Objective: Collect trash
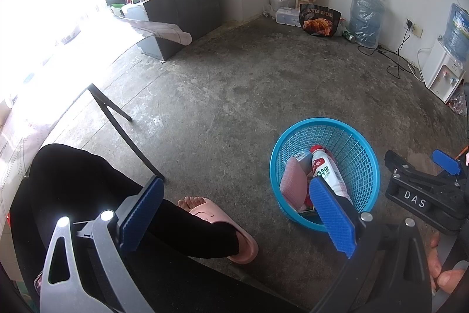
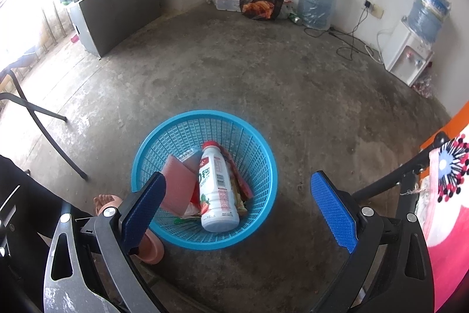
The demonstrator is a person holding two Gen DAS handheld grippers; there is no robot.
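The trash basket (image 2: 204,181), a blue mesh one, is standing upright on the concrete floor (image 2: 263,84), and in the right wrist view it is sitting just ahead of the right gripper (image 2: 239,204), mostly between that gripper's two blue fingers (image 2: 334,210) and nearer the left one. Those fingers are standing wide apart and holding nothing. Inside the basket a white drink bottle (image 2: 218,189) with a red cap is lying on its side, cap pointing away from the fingers, with a pink sponge-like pad (image 2: 177,187) leaning just beside it and some crumpled wrappers (image 2: 241,181) tucked along its other side (what is under them I cannot tell). In the left wrist view the left gripper (image 1: 236,216) is also hanging with its fingers (image 1: 331,219) spread apart and empty; the basket (image 1: 360,154) is showing just beyond its right finger, which is overlapping the near rim in the picture, and the bottle (image 1: 325,172) is lying right past that fingertip. Between the left gripper's fingers a person's leg in black trousers (image 1: 88,189) and a foot in a pink slipper (image 1: 228,228) are resting on the floor. Further to the right of those fingers, the right gripper's black body is showing at the frame edge, with a hand (image 1: 439,266) wrapped around its handle.
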